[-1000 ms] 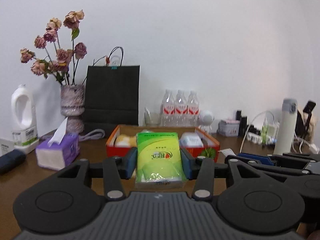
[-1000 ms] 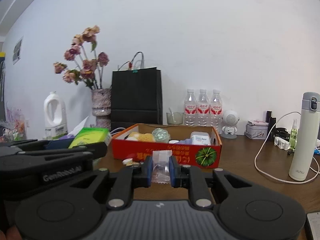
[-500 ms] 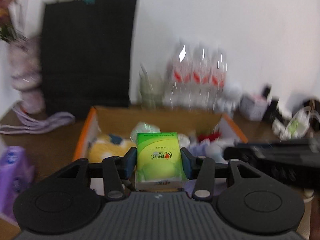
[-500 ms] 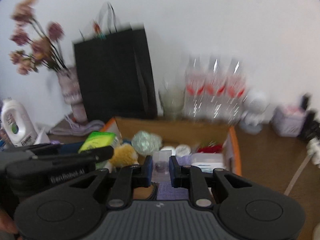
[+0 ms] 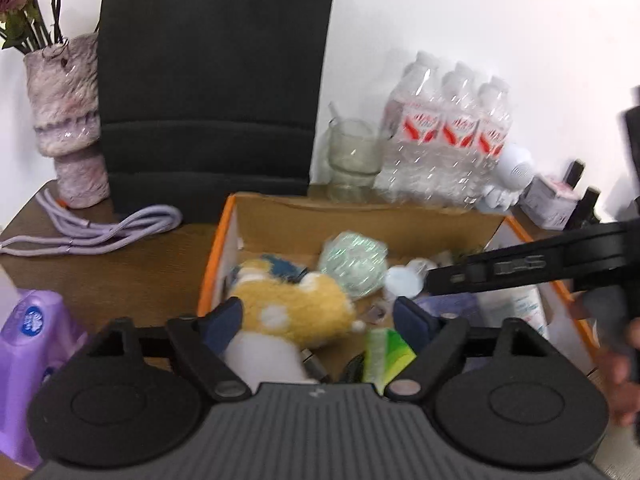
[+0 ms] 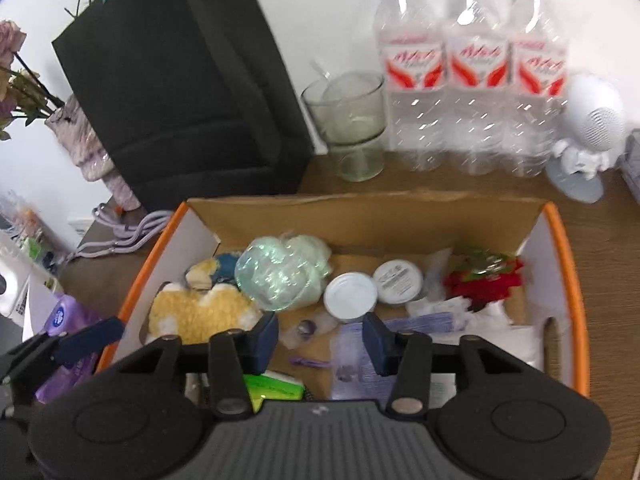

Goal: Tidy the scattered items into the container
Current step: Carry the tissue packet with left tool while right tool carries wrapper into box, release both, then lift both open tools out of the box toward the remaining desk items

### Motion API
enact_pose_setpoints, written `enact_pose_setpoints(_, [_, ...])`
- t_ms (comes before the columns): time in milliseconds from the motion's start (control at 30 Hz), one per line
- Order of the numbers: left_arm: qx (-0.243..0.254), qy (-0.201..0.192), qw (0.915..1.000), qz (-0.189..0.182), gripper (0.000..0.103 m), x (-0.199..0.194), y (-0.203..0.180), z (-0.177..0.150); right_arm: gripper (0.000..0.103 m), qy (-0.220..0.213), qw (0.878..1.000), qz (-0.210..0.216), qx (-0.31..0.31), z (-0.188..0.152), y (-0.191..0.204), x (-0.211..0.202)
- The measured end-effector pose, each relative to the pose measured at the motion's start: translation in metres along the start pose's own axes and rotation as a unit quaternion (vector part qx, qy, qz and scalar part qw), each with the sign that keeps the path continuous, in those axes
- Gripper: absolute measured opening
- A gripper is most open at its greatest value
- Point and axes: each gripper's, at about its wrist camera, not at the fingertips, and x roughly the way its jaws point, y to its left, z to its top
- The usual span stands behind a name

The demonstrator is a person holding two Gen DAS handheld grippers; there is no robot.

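Note:
The orange-rimmed cardboard box (image 5: pixel 218 252) (image 6: pixel 568 256) holds a yellow plush toy (image 5: pixel 288 308) (image 6: pixel 196 312), a pale green wrapped ball (image 6: pixel 280 272), two round tins (image 6: pixel 350 294) and a red packet (image 6: pixel 484 280). The green tissue pack (image 5: pixel 386 354) (image 6: pixel 272 388) lies inside the box near its front. My left gripper (image 5: pixel 320 320) is open and empty above the box's front left. My right gripper (image 6: pixel 320 338) is open and empty above the box's front middle, and a small clear packet (image 6: pixel 304 328) lies below it.
A black paper bag (image 5: pixel 212 80) (image 6: pixel 180 92), a glass cup (image 6: pixel 348 120), three water bottles (image 6: pixel 472 68) and a white speaker figure (image 6: pixel 588 132) stand behind the box. A purple tissue pack (image 5: pixel 28 344), purple cord (image 5: pixel 100 232) and vase (image 5: pixel 68 120) are left.
Both grippers moved forward over the box and opened. The green tissue pack left my left gripper and the small clear packet left my right gripper; both now lie in the box.

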Motion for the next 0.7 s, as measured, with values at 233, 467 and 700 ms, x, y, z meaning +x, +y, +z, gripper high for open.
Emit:
enact_pose_setpoints(233, [0.023,0.035,0.9976,0.054,0.103,-0.007,-0.011,-0.002,0.072,0.032,0.997,-0.067,-0.017,-0.018,-0.019,-0.031])
enact_pose_setpoints(467, [0.005,-0.072,0.9940,0.082,0.103,-0.065,-0.018,-0.017,0.080,-0.017,0.996,-0.087,-0.012,-0.041,-0.015,-0.081])
enact_pose_setpoints(700, [0.016,-0.202,0.9783,0.044,0.103,-0.120,-0.031,-0.066,0.079,-0.213,0.971,-0.063,-0.089,-0.116,0.018,-0.136])
